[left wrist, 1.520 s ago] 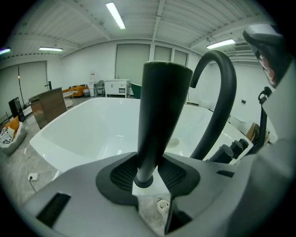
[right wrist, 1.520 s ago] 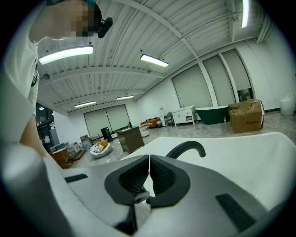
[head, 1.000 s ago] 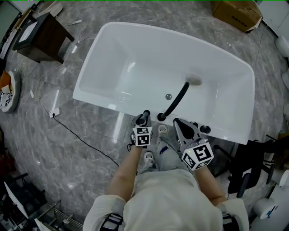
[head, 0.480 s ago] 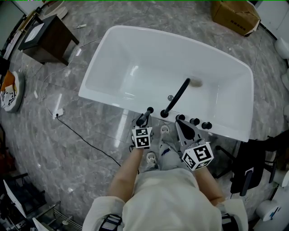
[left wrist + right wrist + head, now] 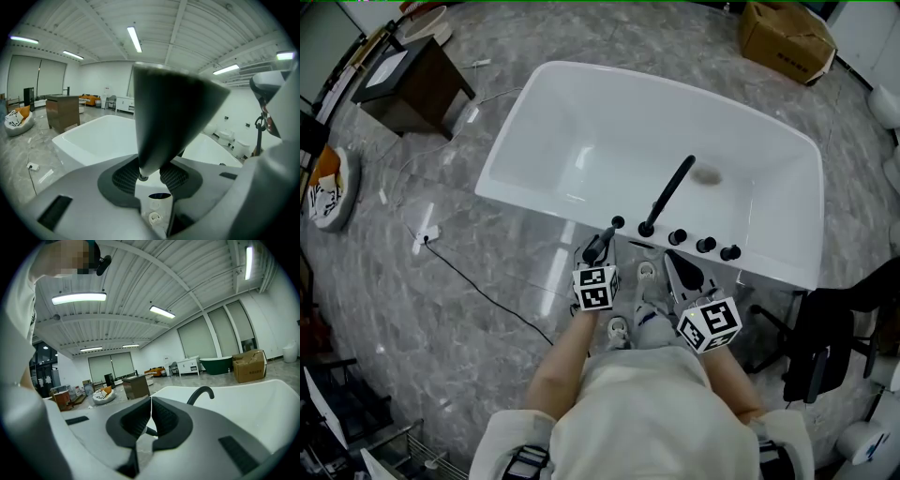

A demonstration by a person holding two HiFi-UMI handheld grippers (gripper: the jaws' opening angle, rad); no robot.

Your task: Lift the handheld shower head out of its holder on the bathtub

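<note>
The left claw (image 5: 596, 253) is closed on the black cone-shaped handheld shower head (image 5: 601, 242). Its ribbed pads press the narrow lower end, and the wide end stands up in front of the left gripper view. The shower head is just beside the small black round holder (image 5: 617, 222) on the near rim of the white oval bathtub (image 5: 787, 267), and I judge it is already out of it. The right claw (image 5: 680, 267) is closed completely and holds nothing; it hangs before the same rim, near the row of black knobs (image 5: 705, 245). To finish well, the lift should go straight up with steady pressure. The grip is on a tapered end and could slip, and a hose, which I cannot see, may pull back.
</note>
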